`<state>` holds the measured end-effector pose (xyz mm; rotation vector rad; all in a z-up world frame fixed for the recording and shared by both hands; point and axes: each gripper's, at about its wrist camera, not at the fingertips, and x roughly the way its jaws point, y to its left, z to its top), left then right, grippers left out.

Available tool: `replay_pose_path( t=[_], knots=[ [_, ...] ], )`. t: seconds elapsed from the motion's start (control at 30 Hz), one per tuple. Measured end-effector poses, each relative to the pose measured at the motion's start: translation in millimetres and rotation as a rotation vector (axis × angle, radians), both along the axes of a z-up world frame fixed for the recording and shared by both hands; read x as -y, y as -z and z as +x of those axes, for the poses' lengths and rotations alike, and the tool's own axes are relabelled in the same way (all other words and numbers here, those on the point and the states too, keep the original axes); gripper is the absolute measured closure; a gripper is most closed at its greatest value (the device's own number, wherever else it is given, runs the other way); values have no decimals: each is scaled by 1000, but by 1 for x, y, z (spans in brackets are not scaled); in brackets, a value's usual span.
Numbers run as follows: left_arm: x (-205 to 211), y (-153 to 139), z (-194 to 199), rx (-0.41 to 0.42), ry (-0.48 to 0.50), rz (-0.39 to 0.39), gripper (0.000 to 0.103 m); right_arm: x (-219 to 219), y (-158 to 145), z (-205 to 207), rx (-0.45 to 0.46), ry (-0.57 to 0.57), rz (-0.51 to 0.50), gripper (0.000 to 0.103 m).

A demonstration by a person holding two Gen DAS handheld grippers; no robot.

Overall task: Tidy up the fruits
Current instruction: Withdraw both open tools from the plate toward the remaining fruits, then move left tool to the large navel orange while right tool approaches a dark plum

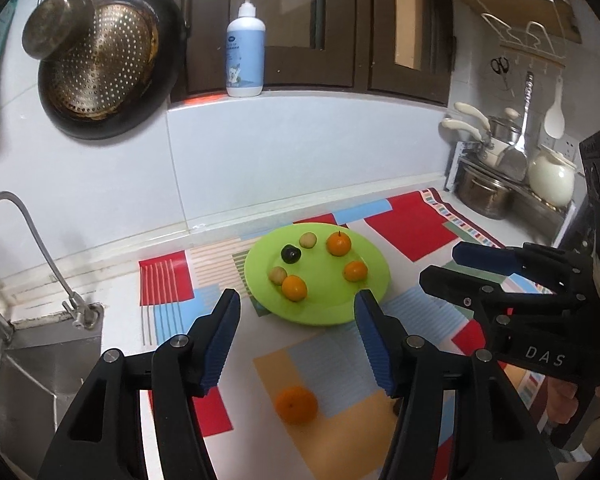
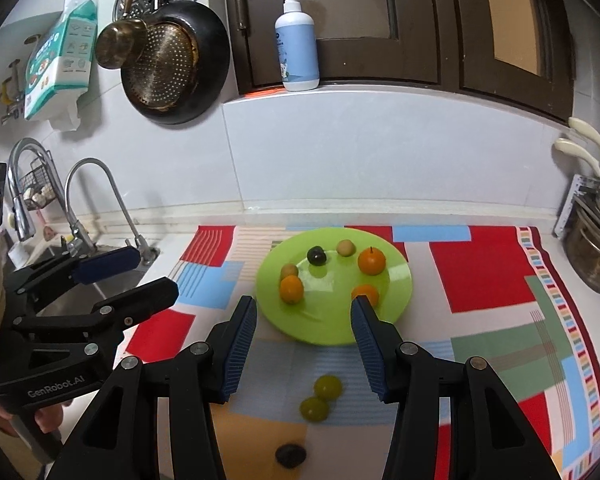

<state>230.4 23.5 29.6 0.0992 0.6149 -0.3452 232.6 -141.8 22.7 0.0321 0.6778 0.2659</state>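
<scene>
A lime-green plate (image 1: 324,314) (image 2: 332,326) rests on a colourful mat and carries three oranges, two small pale fruits and a dark plum (image 1: 290,254). Loose on the mat nearer me lie an orange (image 1: 296,404), two green fruits (image 2: 328,386) (image 2: 313,408) and a dark fruit (image 2: 290,455). My left gripper (image 1: 298,300) hangs open above the loose orange, short of the plate, with nothing between its fingers. Just before the plate's near rim, my right gripper (image 2: 303,304) is open over the green fruits and holds nothing. Each gripper shows in the other's view: the right gripper (image 1: 448,266), the left gripper (image 2: 148,276).
A steel sink (image 1: 40,360) with a curved tap (image 1: 28,232) lies to the left. Pans and a strainer (image 1: 100,64) hang on the tiled wall. A soap bottle (image 1: 245,56) stands on the ledge. Pots and a white kettle (image 1: 550,178) crowd the right corner.
</scene>
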Motion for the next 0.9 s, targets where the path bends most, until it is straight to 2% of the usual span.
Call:
replay_pose_path(
  t=[0.4, 0.6, 0.7, 0.9],
  knots=[
    [-16, 2, -34, 14, 84, 45, 41, -15, 3, -51, -4, 104, 27, 53],
    [-20, 13, -43, -1, 117, 68, 41, -19, 11, -71, -1, 172, 9, 53],
    [-22, 20, -45, -18, 125, 74, 40, -22, 17, -82, 14, 212, -37, 53],
    [-23, 33, -49, -47, 143, 77, 38, -25, 26, -93, -8, 223, -48, 53]
  ],
)
